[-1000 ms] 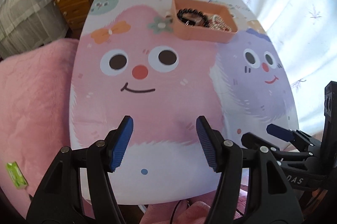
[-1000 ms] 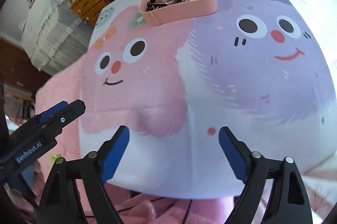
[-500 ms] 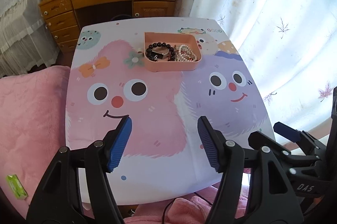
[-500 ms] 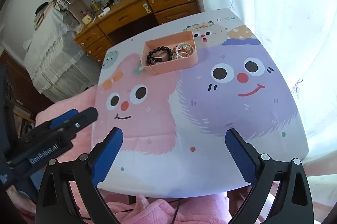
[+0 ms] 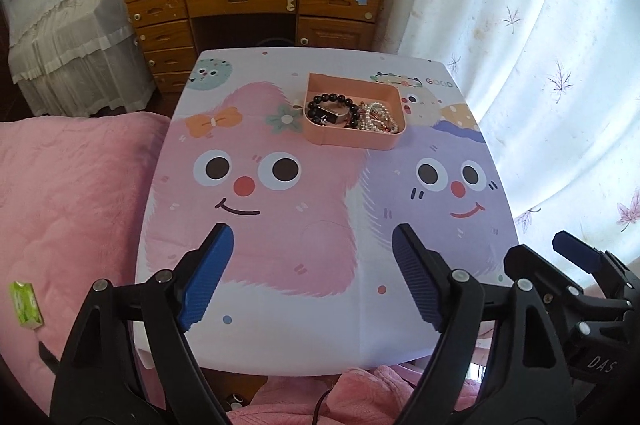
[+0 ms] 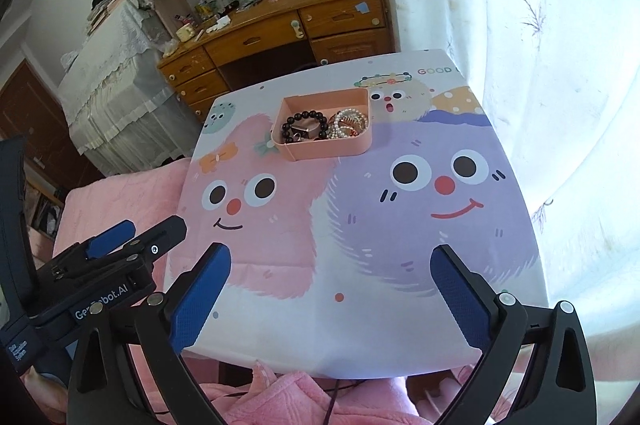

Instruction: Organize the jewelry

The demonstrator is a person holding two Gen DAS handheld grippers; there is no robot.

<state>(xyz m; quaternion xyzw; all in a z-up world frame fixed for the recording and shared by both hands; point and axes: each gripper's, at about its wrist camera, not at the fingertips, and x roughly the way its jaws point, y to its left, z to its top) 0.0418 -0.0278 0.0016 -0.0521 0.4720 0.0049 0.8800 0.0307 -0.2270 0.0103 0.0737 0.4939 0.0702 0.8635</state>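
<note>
Two pairs of black tongs with blue pads hang over the near edge of the small bench [image 5: 260, 325] with its cartoon-monster print: the left tongs [image 5: 312, 273] have jaws spread and widening, with nothing between them; the right tongs [image 6: 330, 291] stand wide apart, also empty. Nothing lies on the printed top between them and the shallow pink plastic tray [image 5: 348, 139] at the far side. In the tray lie a black bead bracelet [image 5: 332, 101], a small silver metal piece [image 5: 330, 115] inside its loop, and a heap of pearly white bead strands [image 5: 378, 119] to the right. A pink quilted blanket [image 5: 72, 193] lies left of the bench, with a small green packet [image 5: 26, 303] on it. Behind stand a wooden desk with drawers [image 5: 256, 13] and a white leaf-print curtain [image 5: 520, 25].
</note>
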